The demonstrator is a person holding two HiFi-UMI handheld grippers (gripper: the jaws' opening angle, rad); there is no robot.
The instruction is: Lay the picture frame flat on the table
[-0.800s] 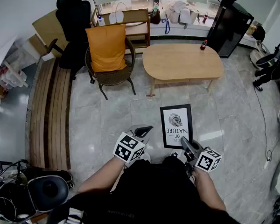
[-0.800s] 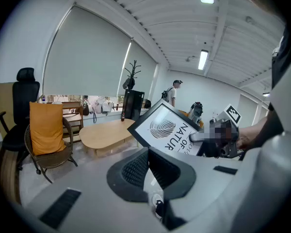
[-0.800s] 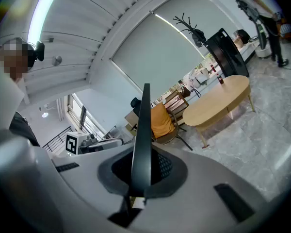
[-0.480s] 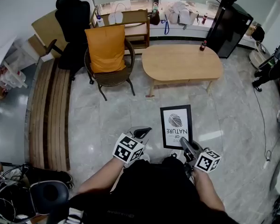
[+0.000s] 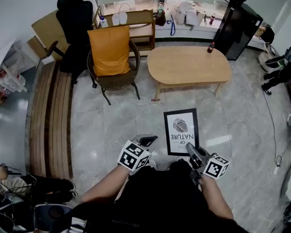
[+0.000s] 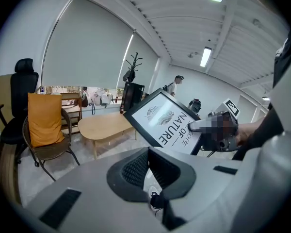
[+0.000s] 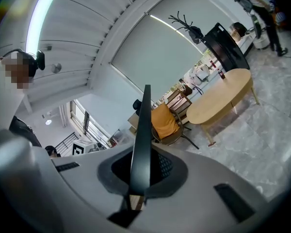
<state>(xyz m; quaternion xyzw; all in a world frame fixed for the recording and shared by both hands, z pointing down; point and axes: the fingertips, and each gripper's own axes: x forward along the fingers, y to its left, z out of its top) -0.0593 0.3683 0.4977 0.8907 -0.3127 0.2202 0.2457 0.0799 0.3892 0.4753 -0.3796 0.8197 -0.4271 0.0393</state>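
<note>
Firmly, right gripper (image 5: 193, 152) jaws pinch the picture frame (image 5: 181, 130) (by its edge).

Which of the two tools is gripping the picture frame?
The right tool, clamped on the picture frame's edge. The left tool has nothing between its jaws and sits clear of the frame.

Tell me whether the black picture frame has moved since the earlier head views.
No. The black picture frame keeps the same gap below the oval wooden table in the head view, held in the right gripper.
</note>
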